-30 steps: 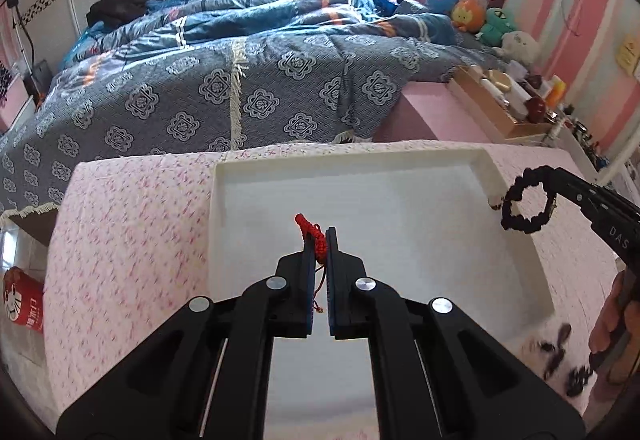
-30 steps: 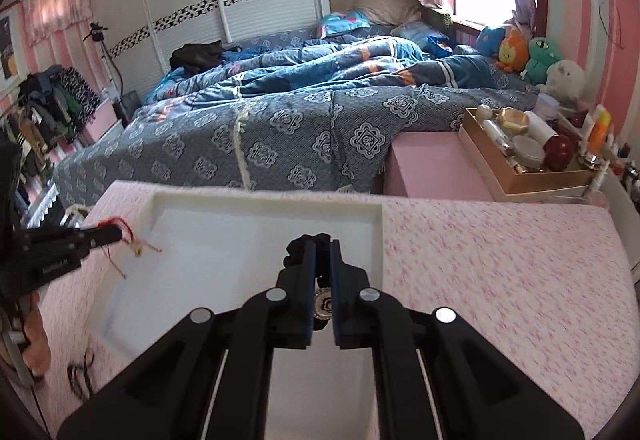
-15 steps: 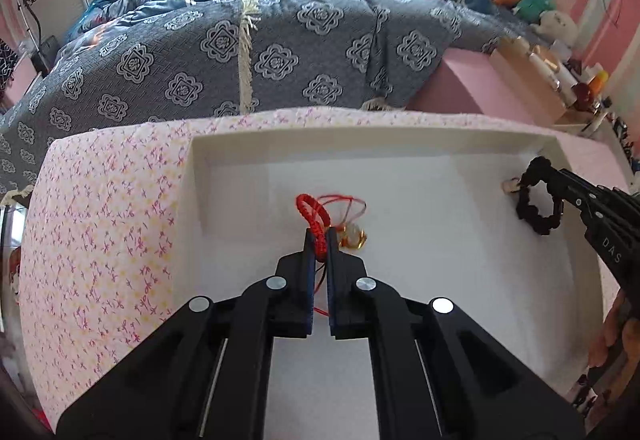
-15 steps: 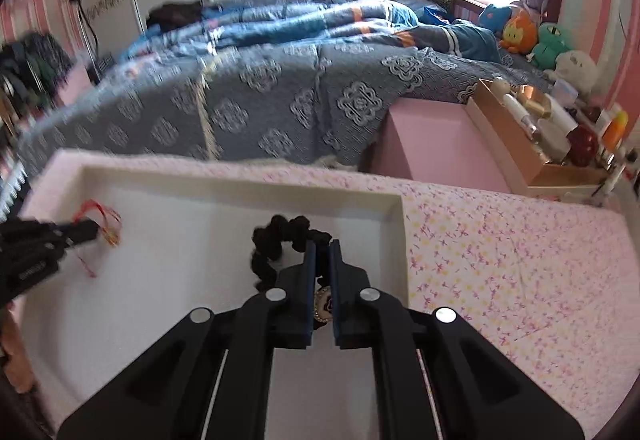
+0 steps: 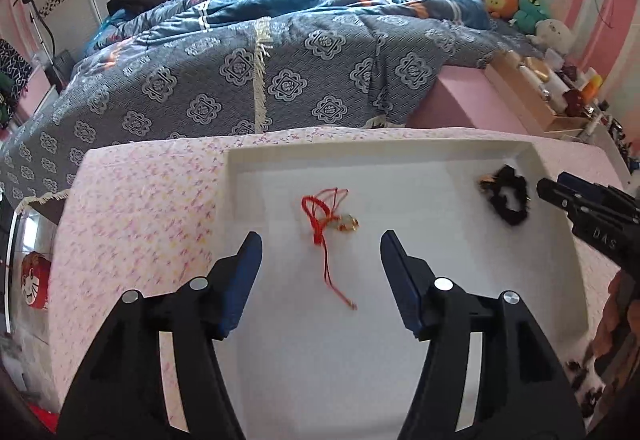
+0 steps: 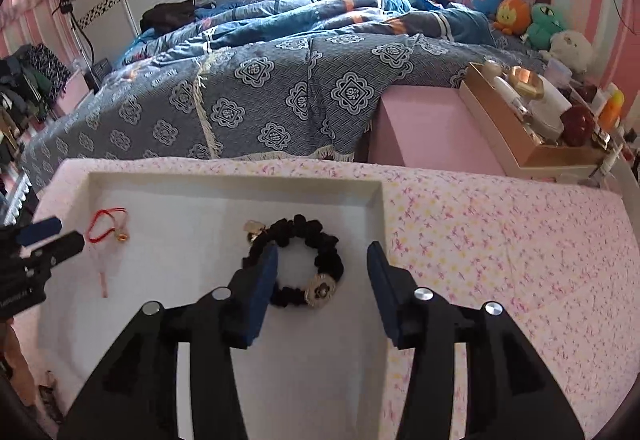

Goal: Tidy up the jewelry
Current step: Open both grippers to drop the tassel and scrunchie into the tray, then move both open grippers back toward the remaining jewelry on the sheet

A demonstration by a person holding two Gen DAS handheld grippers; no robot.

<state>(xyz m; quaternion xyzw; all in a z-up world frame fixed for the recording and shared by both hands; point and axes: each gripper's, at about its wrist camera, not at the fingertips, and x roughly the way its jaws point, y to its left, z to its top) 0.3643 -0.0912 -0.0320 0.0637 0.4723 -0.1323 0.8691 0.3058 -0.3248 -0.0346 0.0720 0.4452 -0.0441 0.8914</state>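
Currently held in white tray (image 5: 560,224) on the pink-patterned surface (image 5: 140,208):

Item 1: red cord bracelet (image 5: 324,216) with gilt charm, tray's left part. Judged light, limp, tangle-prone; best pinched at the knotted braid. Left gripper (image 5: 321,252): fingers just parted wide, nothing held.

Item 2: black beaded bracelet (image 6: 298,264) with flower charm, tray's right part. Judged light, flexible, beads slippery; best taken across the band. Right gripper (image 6: 322,266): fingers just opened, bracelet released between them.

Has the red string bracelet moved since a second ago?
Yes. The red string bracelet was pinched in the left gripper above the white tray; now it lies on the tray floor, the jaws having just opened.
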